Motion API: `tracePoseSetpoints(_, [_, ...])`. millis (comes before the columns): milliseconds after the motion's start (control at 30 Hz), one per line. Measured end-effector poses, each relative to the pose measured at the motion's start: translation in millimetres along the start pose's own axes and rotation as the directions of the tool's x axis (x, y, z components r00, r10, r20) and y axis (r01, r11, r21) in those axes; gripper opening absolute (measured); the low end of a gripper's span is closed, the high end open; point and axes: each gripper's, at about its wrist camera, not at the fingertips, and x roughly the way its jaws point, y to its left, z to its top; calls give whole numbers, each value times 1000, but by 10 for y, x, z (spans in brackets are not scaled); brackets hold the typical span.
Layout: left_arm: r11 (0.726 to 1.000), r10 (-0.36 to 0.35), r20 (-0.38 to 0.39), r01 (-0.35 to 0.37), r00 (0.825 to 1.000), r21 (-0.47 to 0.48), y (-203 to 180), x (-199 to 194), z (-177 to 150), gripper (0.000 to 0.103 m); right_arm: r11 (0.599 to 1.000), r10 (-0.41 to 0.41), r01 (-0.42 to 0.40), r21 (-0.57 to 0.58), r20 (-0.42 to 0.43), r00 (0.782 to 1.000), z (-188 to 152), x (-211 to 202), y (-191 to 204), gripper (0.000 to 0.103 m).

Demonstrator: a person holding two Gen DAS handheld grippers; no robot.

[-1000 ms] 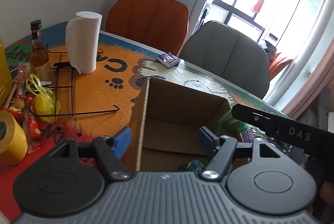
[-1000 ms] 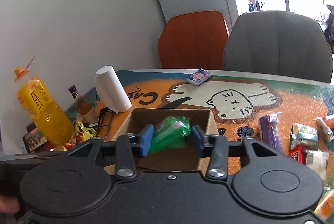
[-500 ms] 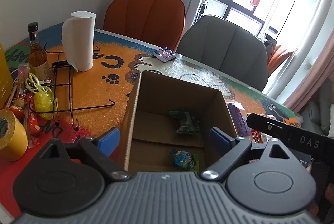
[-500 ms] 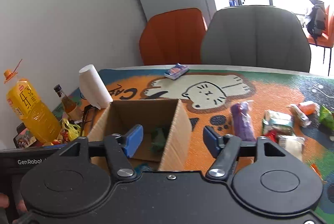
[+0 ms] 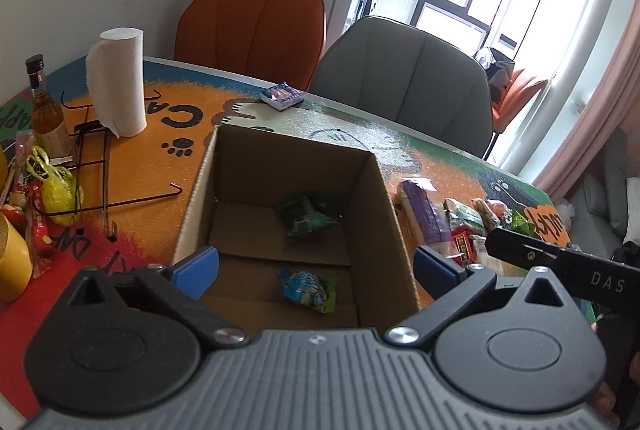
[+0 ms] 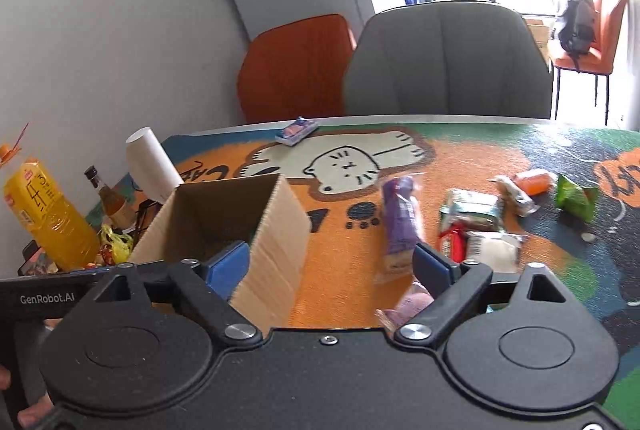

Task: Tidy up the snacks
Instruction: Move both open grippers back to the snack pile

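while the left tongs (image 5: 316, 266) hung over the near rim of the cardboard box (image 5: 372, 230), their jaws, which had just been opening, stood wide with nothing gripped, and a green packet (image 5: 306, 216) and a blue packet (image 5: 308, 284) lay on the box floor. the right tongs (image 6: 332, 264) had also just been spreading and held nothing, straddling the box's right wall and bare orange worktop (image 6: 344, 294). beyond that gap the purple packet (image 6: 400, 226) and other loose snacks (image 6: 480, 226) lay clear of the worktop's far edge.
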Motion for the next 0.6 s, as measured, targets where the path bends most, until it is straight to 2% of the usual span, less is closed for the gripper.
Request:
tracePoseSetpoints(200, [999, -31, 10, 31, 999, 42, -221, -29, -48, 103, 998, -39, 38, 42, 13, 999, -41, -143, -268, 95])
tracePoseSetpoints(600, [987, -111, -2, 110, 994, 113, -791, 83, -150, 102, 985, -124, 119, 123, 26, 992, -192, -373, -798, 95])
